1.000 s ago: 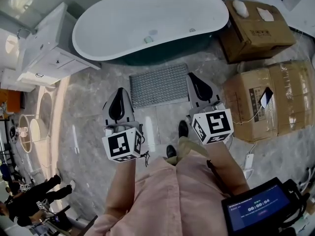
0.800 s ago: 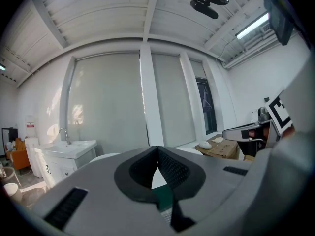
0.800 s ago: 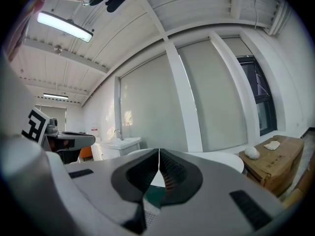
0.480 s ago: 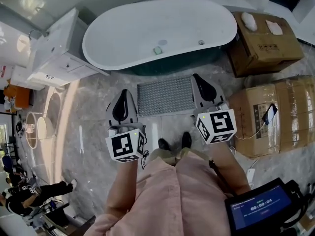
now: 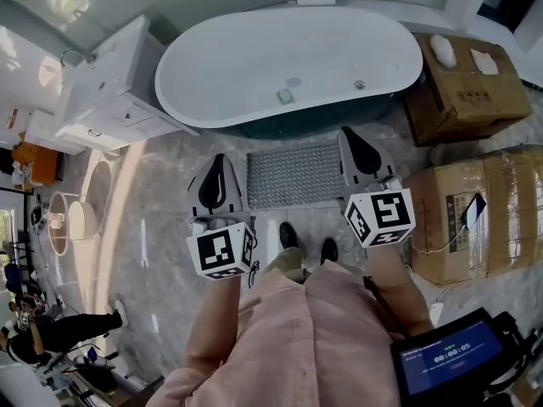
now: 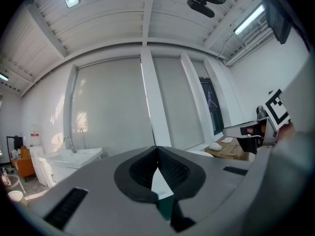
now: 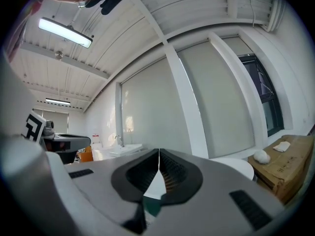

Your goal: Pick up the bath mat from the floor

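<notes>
- Holding both tools out level above the floor, I have the left gripper (image 5: 218, 161) clenched on nothing; in the left gripper view its pads (image 6: 172, 168) meet along a thin seam.
- My right gripper (image 5: 348, 136) is clamped shut and empty too, its pads (image 7: 171, 173) touching in the right gripper view.
- Both gripper views look at a pale wall and ceiling, not at the ground.
- The bath mat (image 5: 294, 175), grey and studded, lies flat on the marble floor (image 5: 161, 219) just in front of the white bathtub (image 5: 288, 58).
- From the head view the mat sits between the two grippers and just beyond the person's black shoes (image 5: 288, 234); neither gripper touches it.
- Cardboard boxes (image 5: 475, 210) stand right of the mat, and a white vanity (image 5: 106, 87) stands left of the tub.
</notes>
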`<state>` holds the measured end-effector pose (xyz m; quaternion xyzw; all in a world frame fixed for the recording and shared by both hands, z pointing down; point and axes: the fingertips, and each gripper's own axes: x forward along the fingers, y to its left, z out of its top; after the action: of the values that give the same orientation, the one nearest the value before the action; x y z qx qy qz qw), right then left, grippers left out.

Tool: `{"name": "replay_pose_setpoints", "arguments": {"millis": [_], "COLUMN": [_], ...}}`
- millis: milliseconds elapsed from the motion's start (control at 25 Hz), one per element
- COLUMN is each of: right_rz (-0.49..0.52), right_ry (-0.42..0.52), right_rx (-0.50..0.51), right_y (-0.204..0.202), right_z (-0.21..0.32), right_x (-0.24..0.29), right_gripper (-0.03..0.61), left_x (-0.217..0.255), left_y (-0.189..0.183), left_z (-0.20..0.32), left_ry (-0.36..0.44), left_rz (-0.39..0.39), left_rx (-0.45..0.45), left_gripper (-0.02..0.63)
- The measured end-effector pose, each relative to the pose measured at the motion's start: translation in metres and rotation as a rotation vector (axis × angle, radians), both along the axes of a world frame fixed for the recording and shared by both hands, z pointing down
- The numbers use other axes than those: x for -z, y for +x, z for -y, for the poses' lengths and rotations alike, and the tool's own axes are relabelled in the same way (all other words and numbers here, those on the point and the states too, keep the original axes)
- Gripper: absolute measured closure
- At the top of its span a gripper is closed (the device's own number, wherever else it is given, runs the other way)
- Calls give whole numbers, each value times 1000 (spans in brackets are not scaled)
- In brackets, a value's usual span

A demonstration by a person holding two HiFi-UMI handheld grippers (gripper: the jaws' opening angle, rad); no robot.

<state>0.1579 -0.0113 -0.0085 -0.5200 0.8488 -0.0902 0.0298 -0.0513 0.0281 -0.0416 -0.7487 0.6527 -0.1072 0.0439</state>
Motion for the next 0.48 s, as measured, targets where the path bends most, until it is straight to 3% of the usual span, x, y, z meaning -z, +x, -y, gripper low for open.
{"name": "replay_pose_setpoints", "arguments": {"millis": [480], "right_rz": [-27], "right_ry": [-7], "right_rx": [5], "right_y": [-84], "right_z": [33], "right_x": [7], "right_gripper": [560], "left_x": [-1], "left_y": [-88], "left_z": [38], "left_ry": [23], "left_rz": [-92], "left_rx": [-2], "left_gripper": [589]}}
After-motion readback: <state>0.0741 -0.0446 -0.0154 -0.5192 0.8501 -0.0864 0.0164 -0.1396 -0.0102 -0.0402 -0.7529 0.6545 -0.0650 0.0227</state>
